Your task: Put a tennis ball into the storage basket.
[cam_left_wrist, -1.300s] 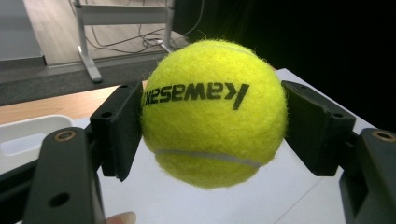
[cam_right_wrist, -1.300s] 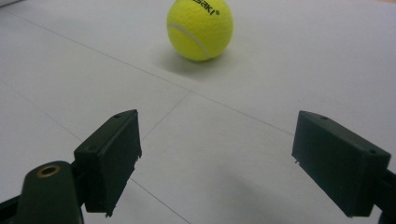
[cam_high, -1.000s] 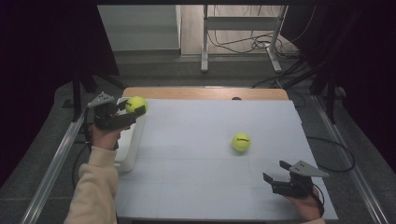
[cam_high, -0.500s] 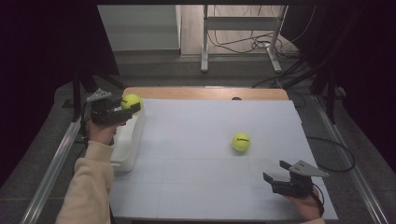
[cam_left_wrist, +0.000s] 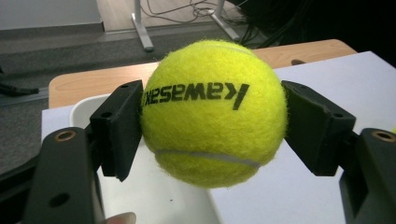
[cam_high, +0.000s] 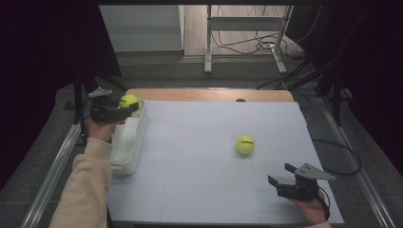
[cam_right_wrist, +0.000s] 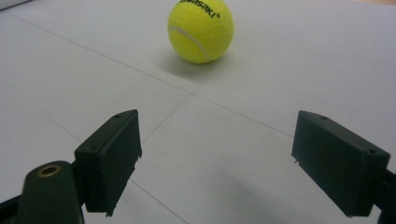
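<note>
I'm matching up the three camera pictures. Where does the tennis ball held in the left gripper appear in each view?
High view: held tennis ball at upper left, in the left gripper, over the far end of the white bin.
Left gripper view: centre, the same ball clamped between both black jaws.
Right gripper view: not in it; the ball there is the loose one.
Shared landmark: the white table sheet.

White bin (cam_high: 138, 128) partly hidden behind left tool (cam_high: 124, 110); its contents unseen.

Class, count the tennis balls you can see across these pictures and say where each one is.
2. One tennis ball is clamped in the left gripper above the white bin; the other tennis ball lies on the white table. The bin's inside is partly hidden.
</note>
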A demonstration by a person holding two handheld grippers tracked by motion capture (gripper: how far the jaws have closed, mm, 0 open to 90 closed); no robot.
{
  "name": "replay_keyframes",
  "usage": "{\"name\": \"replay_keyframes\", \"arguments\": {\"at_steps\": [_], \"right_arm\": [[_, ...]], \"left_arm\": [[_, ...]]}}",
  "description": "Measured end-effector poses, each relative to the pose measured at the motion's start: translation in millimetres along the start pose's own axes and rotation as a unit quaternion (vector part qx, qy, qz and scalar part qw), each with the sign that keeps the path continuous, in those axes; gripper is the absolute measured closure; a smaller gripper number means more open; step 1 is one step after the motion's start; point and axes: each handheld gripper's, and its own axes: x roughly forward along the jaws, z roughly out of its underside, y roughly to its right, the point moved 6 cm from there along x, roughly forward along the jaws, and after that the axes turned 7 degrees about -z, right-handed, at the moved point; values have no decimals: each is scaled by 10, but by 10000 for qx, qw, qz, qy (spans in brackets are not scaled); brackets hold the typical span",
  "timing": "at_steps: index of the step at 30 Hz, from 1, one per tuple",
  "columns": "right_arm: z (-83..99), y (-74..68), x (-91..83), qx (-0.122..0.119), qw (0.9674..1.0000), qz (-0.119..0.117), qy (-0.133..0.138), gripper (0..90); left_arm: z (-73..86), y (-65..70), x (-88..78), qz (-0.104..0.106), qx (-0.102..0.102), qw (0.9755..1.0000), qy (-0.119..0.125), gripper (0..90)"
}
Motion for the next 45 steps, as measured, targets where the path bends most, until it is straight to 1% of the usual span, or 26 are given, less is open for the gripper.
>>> {"name": "replay_keyframes", "arguments": {"at_steps": [5,13,22,30,33,37,42,45], "right_arm": [[0,-2,0,6,10000,0,0,163],[3,1,3,14,10000,-4,-4,163],[6,1,7,15,10000,-6,-13,162],[9,2,10,11,10000,-6,-20,162],[10,1,12,11,10000,-5,-22,162],[11,0,13,11,10000,-4,-25,162],[12,2,14,12,10000,-2,-29,162],[12,1,14,8,10000,-3,-29,162]], "left_arm": [[29,-49,29,-69,-7,9999,-88,262],[45,-68,54,-97,-31,9998,-147,262],[101,-103,106,-181,20,9994,-303,262],[179,-171,172,-280,41,9981,-539,262],[200,-174,192,-290,50,9978,-591,261],[237,-180,235,-340,123,9968,-710,261],[254,-175,257,-356,154,9962,-779,261],[260,-170,264,-375,206,9956,-829,261]]}}
